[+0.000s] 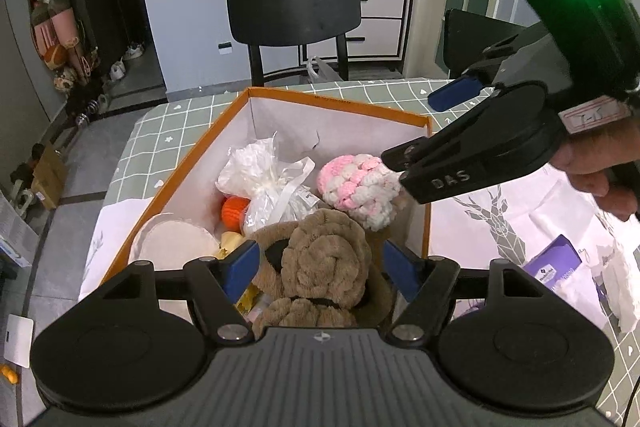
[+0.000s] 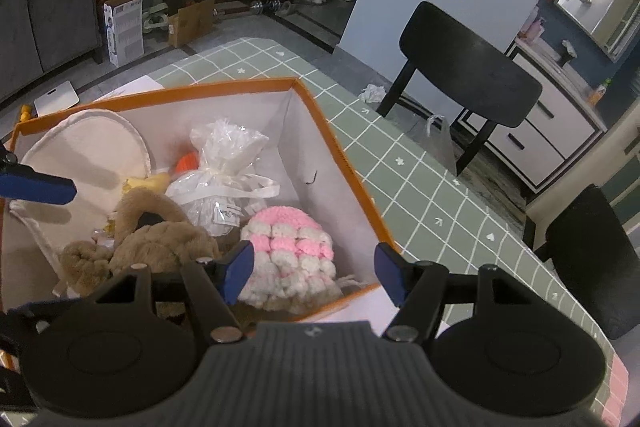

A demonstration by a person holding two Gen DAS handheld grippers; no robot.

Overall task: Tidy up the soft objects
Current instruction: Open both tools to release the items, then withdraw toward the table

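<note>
With both the left gripper [image 1: 320, 267] and right gripper [image 2: 312, 273] released and empty over the orange box [image 1: 340, 109], where the brown plush [image 1: 320, 263] and pink-white knit [image 2: 288, 247] lie, I judge a straight lift clear safest.

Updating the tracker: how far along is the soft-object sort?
Done: brown plush, pink-white knit and white bag lie in the orange box. In hand: nothing; left gripper and right gripper open. Left: purple pack outside, possibly.
</note>
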